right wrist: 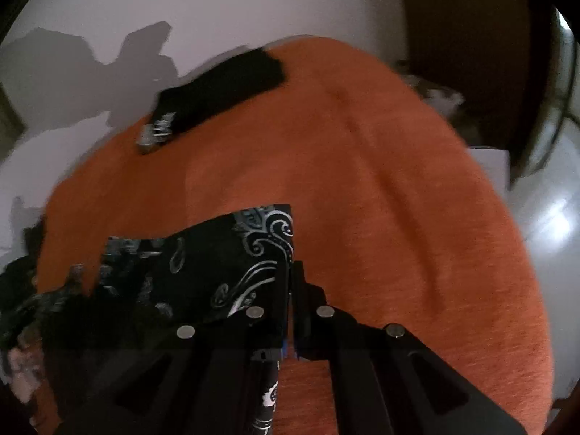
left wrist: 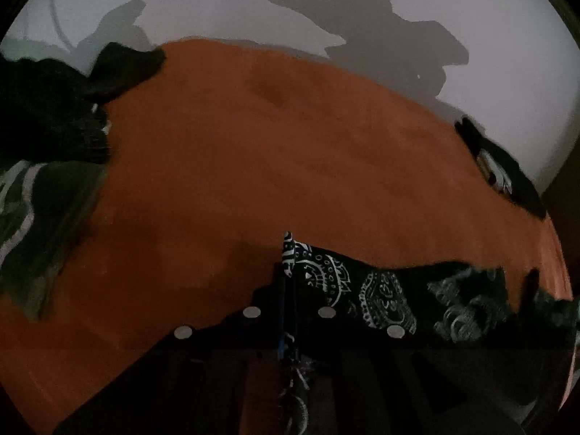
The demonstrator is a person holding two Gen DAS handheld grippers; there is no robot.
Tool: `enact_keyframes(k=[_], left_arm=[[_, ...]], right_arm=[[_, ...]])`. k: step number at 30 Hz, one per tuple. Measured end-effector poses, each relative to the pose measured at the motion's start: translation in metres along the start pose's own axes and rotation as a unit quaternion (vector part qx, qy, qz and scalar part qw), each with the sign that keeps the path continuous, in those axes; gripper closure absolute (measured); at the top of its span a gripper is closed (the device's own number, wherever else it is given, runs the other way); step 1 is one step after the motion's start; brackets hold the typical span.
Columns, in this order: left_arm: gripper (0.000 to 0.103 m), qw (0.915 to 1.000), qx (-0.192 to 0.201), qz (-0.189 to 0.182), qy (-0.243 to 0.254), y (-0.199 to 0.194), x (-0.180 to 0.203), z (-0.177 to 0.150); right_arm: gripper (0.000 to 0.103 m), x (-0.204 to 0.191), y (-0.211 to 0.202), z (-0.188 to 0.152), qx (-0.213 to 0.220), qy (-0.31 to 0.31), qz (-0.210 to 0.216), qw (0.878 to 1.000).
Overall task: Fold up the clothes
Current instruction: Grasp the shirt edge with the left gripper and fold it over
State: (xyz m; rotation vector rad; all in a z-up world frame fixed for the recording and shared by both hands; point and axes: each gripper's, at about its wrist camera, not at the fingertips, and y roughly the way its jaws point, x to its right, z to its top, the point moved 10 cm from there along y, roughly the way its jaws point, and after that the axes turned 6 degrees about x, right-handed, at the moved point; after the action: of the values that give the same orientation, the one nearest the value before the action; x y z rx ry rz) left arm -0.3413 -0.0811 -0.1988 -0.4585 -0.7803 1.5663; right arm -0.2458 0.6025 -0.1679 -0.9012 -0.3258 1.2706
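Note:
A black cloth with a white paisley print (left wrist: 384, 290) stretches between both grippers above an orange blanket (left wrist: 253, 152). My left gripper (left wrist: 288, 253) is shut on the cloth's left corner, which pokes up between the fingers. In the right wrist view the same paisley cloth (right wrist: 203, 261) runs off to the left, and my right gripper (right wrist: 290, 264) is shut on its right corner. A strip of the cloth hangs down below the right fingers. The orange blanket (right wrist: 380, 199) lies under it.
A dark heap of clothes (left wrist: 47, 116) and a green garment with pale stripes (left wrist: 40, 217) lie at the blanket's left. A folded black garment (right wrist: 217, 87) with a label lies at the far edge, also seen as the black item (left wrist: 504, 170). A white wall (left wrist: 253, 3) is behind.

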Motion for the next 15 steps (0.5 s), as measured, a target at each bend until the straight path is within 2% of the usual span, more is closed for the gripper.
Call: enact_keyframes(k=[2,4,6,7,8,10,14,15], left_arm=[[0.099,0.9999,-0.013,0.000,0.008,0.007,0.002,-0.005],[0.099,0.9996,-0.029,-0.007,0.002,0.014,0.005,-0.009],[0.091,0.9987,-0.046,-0.016,-0.015,0.017,0.004,-0.010],[0.077,0.9982,-0.051,-0.020,-0.023,0.016,0.002,-0.010],[0.063,0.9977,-0.056,-0.025,-0.030,0.014,0.001,-0.010],[0.057,0.9981,-0.035,-0.032,-0.041,-0.004,-0.003,-0.006],[0.053,0.9976,-0.001,-0.063,-0.029,-0.068,-0.007,-0.012],[0.052,0.9972,0.005,-0.071,-0.024,-0.084,-0.008,-0.016]], right_arm=[[0.103,0.014,0.012,-0.008,-0.028,0.013,-0.011,0.999],[0.102,0.019,0.018,-0.016,-0.041,0.024,-0.003,0.999],[0.097,0.016,0.021,-0.023,-0.061,0.033,0.014,0.998],[0.089,0.015,0.021,-0.028,-0.075,0.044,0.027,0.996],[0.087,0.014,0.020,-0.029,-0.079,0.053,0.035,0.995],[0.081,0.016,0.005,-0.031,-0.073,0.067,0.044,0.994],[0.077,0.018,-0.051,-0.050,-0.043,0.050,0.044,0.997],[0.070,0.013,-0.067,-0.065,-0.044,0.045,0.051,0.997]])
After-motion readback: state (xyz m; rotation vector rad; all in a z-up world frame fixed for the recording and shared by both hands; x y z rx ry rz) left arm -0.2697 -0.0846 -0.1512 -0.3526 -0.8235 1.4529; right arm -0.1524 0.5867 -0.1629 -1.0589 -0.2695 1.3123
